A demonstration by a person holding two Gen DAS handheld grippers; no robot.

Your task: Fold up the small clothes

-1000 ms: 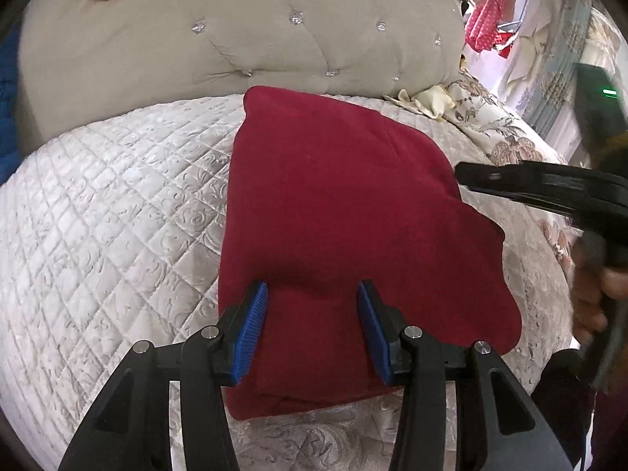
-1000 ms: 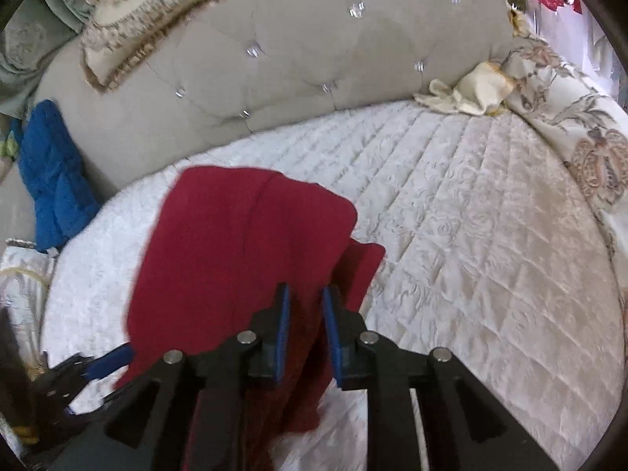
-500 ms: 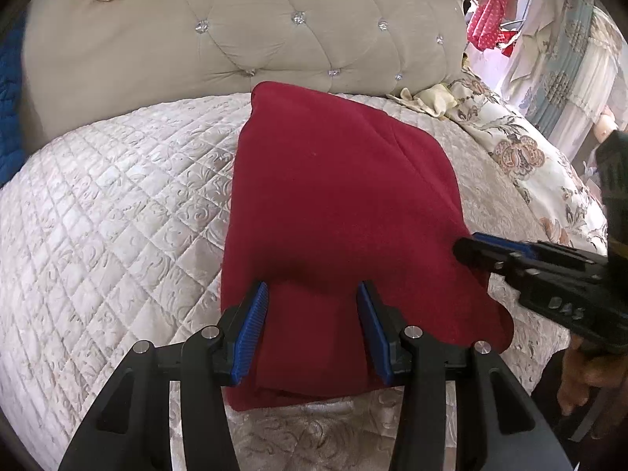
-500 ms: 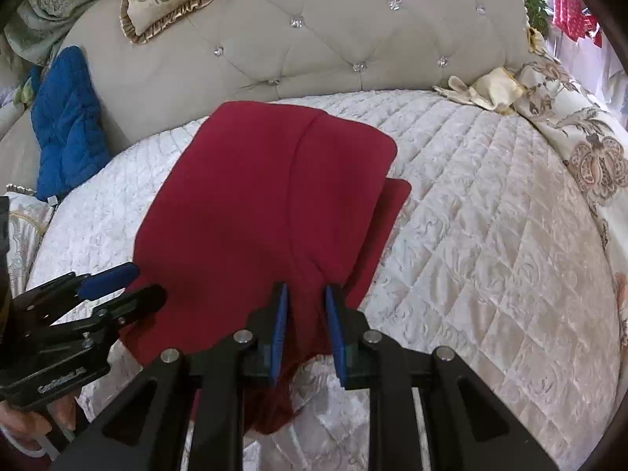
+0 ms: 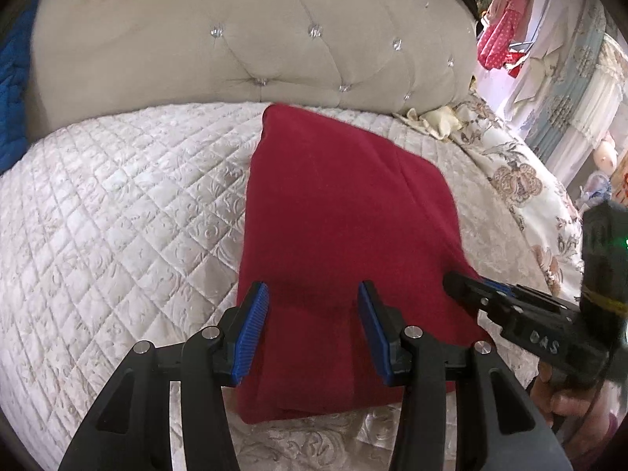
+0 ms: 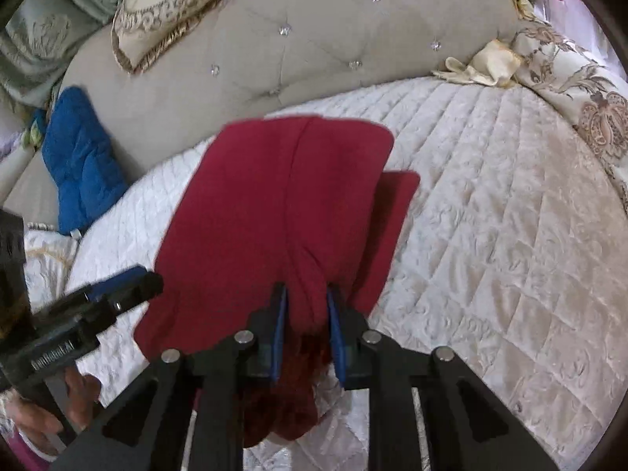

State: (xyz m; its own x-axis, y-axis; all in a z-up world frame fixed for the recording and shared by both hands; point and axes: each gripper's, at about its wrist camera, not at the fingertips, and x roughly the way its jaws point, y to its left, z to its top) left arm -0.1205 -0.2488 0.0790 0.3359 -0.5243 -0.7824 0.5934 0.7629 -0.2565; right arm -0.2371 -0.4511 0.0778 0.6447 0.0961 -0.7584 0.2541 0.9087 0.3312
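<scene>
A dark red garment lies folded on the quilted white bedspread. My left gripper is open, its blue pads just above the garment's near end, holding nothing. My right gripper is shut on a bunched near corner of the red garment, with cloth hanging below the pads. The right gripper also shows in the left wrist view at the garment's right edge. The left gripper shows in the right wrist view at the left.
A tufted beige headboard runs along the back. A blue cushion lies at the far left. A cream cloth and a floral cover lie at the right. A fringed pillow rests on the headboard.
My right gripper has pulled the garment's corner nearer and lower, smoothing the fold. The left gripper has stayed open over the near end.
</scene>
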